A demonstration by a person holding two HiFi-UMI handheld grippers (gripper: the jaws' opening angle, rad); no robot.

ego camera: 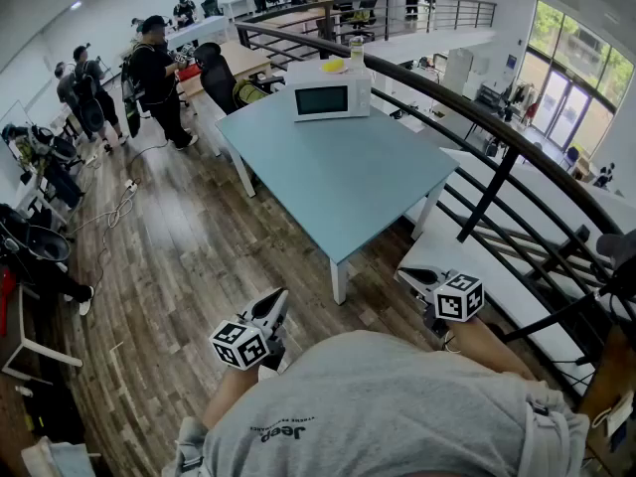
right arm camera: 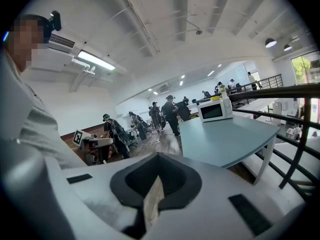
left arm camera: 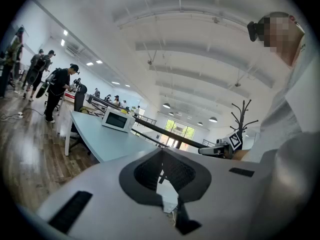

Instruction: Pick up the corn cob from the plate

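Note:
No corn cob and no plate show in any view. In the head view my left gripper and right gripper hover close to my body, above the wooden floor, short of the blue-grey table. Both point toward the table. In the left gripper view the jaws of my left gripper stand shut with nothing between them. My right gripper also looks shut and empty. A white microwave stands at the table's far end.
A dark metal railing runs along the table's right side, beside my right hand. Several people stand by desks at the back left. Cables lie on the floor. A bottle and a yellow item sit on the microwave.

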